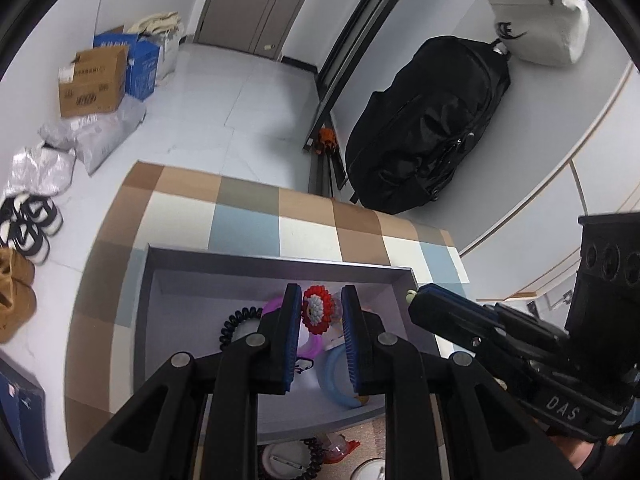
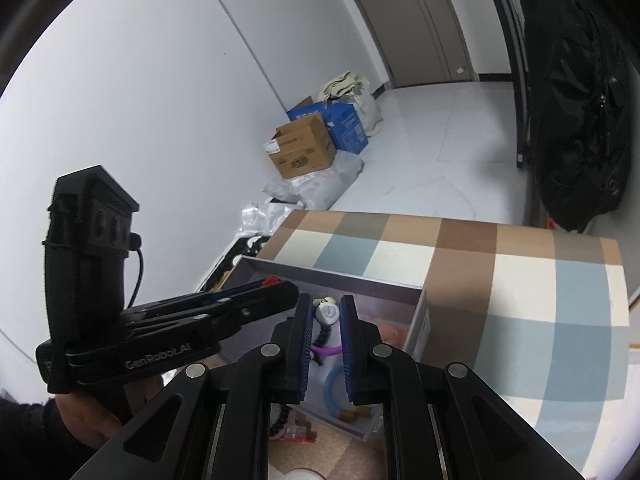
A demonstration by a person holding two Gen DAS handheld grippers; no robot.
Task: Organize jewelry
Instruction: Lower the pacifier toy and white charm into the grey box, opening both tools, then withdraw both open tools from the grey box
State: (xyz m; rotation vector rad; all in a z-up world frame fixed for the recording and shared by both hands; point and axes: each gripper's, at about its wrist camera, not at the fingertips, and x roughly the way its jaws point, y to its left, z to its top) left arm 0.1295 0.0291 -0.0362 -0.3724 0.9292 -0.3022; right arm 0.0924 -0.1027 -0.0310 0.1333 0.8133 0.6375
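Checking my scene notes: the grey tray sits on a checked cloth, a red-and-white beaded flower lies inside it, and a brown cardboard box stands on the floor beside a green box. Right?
One slip: the box beside the brown cardboard box is blue, not green, as the left wrist view shows. The grey tray does sit on the checked cloth, with the red-and-white beaded flower inside.

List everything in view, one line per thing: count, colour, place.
Open grey storage box: one, grey, on the checked cloth.
Checked tablecloth: one, brown, cream and blue, over the table.
Red-and-white beaded flower: one, held in the left gripper.
Black coiled band: one, inside the box, left.
Purple ring: one, in the box.
Light-blue ring: one, in the box.
Black backpack: one, against the wall.
Cardboard carton: one, brown, on the floor.
Left gripper: black, blue pads, shut.
Right gripper: shut on a grey-white charm.
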